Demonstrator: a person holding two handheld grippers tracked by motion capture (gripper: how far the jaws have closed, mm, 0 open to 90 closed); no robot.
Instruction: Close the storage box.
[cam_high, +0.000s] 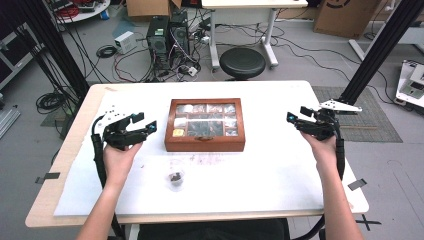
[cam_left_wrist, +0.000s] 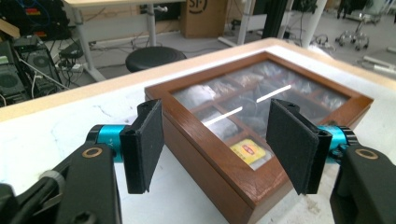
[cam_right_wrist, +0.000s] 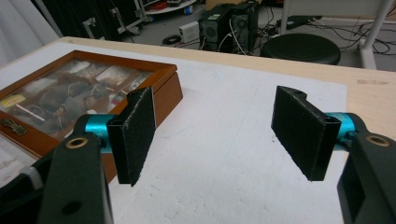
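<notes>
A wooden box with a glass lid (cam_high: 205, 125) lies shut in the middle of the white table; its compartments hold packets, one yellow (cam_left_wrist: 251, 151). My left gripper (cam_high: 142, 124) hovers just left of the box, open and empty, jaws aimed at the box's near corner (cam_left_wrist: 219, 144). My right gripper (cam_high: 295, 120) hangs open and empty to the right of the box (cam_right_wrist: 70, 100), over bare table. A small clear cup (cam_high: 175, 179) with something dark inside stands in front of the box.
White sheet (cam_high: 250, 165) covers the table top (cam_high: 65, 150); faint stains mark it in front of the box. Beyond the far edge stand a black stool (cam_high: 243, 62), computer towers (cam_high: 167, 35) and cables. Black frame posts (cam_high: 380, 47) rise at both sides.
</notes>
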